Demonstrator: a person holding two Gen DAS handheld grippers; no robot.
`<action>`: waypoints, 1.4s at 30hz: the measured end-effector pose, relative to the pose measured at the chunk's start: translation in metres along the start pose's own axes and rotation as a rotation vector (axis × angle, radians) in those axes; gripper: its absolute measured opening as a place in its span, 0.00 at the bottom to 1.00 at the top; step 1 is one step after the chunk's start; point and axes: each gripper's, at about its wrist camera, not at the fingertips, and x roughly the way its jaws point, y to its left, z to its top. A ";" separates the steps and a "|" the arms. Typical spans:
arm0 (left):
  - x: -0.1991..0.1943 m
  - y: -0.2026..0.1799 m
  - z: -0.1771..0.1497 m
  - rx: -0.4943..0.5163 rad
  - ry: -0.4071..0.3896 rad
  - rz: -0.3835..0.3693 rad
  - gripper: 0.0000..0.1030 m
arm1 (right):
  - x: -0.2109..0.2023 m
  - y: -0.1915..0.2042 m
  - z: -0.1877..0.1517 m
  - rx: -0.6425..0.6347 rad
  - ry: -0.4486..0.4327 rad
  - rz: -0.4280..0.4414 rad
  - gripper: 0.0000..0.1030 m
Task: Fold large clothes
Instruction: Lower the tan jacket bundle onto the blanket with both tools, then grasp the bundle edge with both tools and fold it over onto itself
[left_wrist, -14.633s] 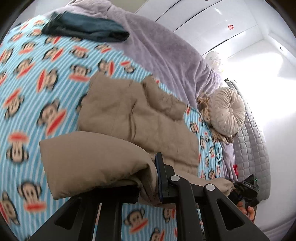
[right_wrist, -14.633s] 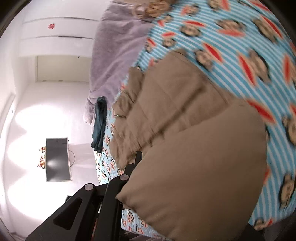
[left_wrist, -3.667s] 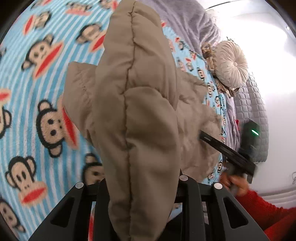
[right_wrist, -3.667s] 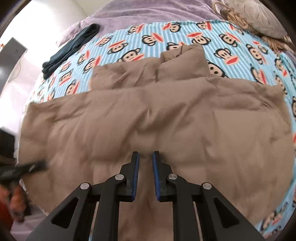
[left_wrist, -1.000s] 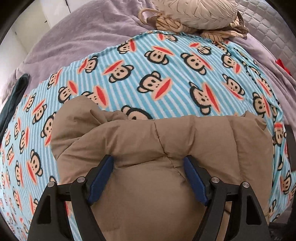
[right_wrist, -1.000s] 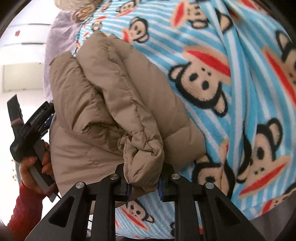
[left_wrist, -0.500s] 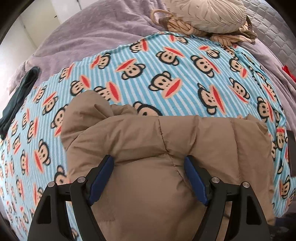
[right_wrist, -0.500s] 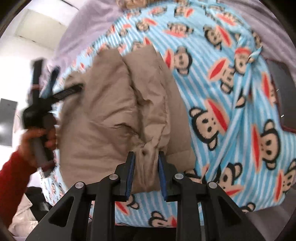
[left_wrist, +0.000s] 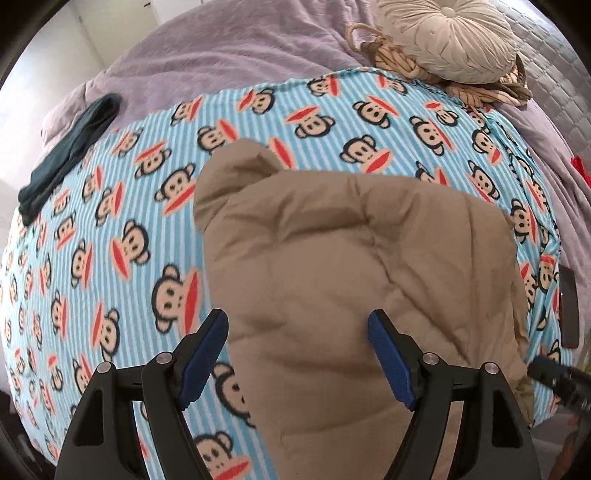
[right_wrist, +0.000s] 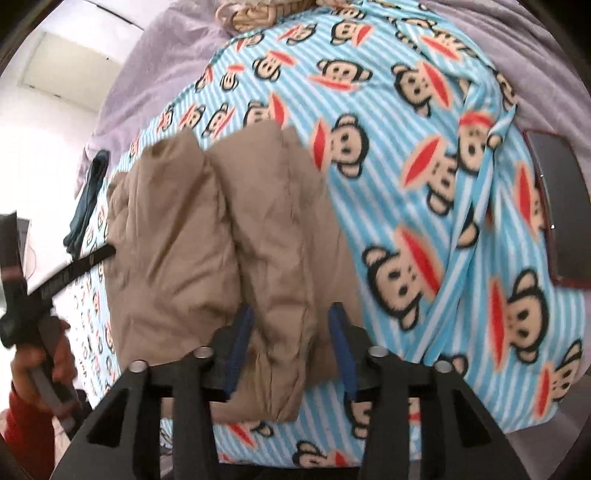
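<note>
A tan puffer jacket (left_wrist: 351, 266) lies folded into a thick bundle on the blue striped monkey-print blanket (left_wrist: 110, 229). My left gripper (left_wrist: 297, 354) is open wide above the bundle's near end and holds nothing. My right gripper (right_wrist: 291, 343) is open, its blue pads on either side of a fold at the near edge of the jacket (right_wrist: 236, 236), not pinching it. The left gripper (right_wrist: 40, 291) also shows in the right wrist view, held in a hand with a red sleeve.
A dark folded garment (left_wrist: 66, 158) lies at the far left of the blanket. A round beige cushion (left_wrist: 454, 40) on a woven basket sits at the head of the bed. A purple blanket (left_wrist: 229, 51) lies beyond. A dark flat object (right_wrist: 561, 206) lies at the right edge.
My right gripper has opened and let go of the jacket fold. My left gripper stays open and has drawn back from the bundle. The jacket now rests folded on the blanket.
</note>
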 end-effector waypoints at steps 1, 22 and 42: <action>0.001 0.002 -0.003 -0.008 0.010 -0.008 0.77 | 0.001 0.001 0.005 -0.006 0.005 -0.004 0.50; 0.009 0.019 -0.026 -0.065 0.041 -0.029 1.00 | 0.024 0.007 0.028 -0.012 0.084 0.087 1.00; 0.068 0.103 -0.049 -0.370 0.151 -0.680 1.00 | 0.075 -0.011 0.081 -0.065 0.286 0.315 1.00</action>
